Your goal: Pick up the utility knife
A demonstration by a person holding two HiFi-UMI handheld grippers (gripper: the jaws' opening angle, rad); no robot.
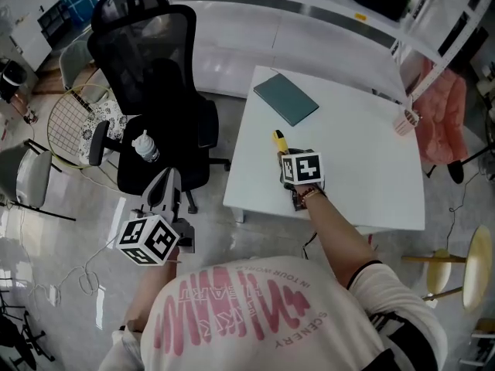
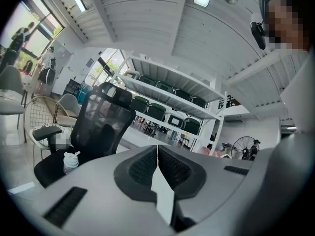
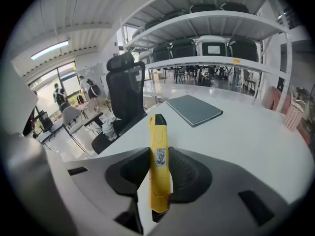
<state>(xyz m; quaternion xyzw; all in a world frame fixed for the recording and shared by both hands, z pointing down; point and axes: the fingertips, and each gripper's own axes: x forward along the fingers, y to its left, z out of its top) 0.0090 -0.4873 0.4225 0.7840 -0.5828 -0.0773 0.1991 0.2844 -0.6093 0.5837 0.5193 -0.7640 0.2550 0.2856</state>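
Utility knife (image 3: 158, 161): yellow body with a black tip, clamped between both pads of the right gripper (image 3: 158, 173). The tip sticks out past the jaws, toward the grey notebook (image 1: 286, 99). In the head view the knife sits over the near-left part of the white table (image 1: 363, 153); I cannot tell whether it is clear of the top. Notebook lies flat near the table's far-left corner, well apart from the knife. Left gripper (image 2: 157, 163): jaws pressed together, nothing between them, held off the table over the floor, just beside the black office chair (image 1: 155, 91). Bottle (image 1: 145, 147) stands on the chair seat.
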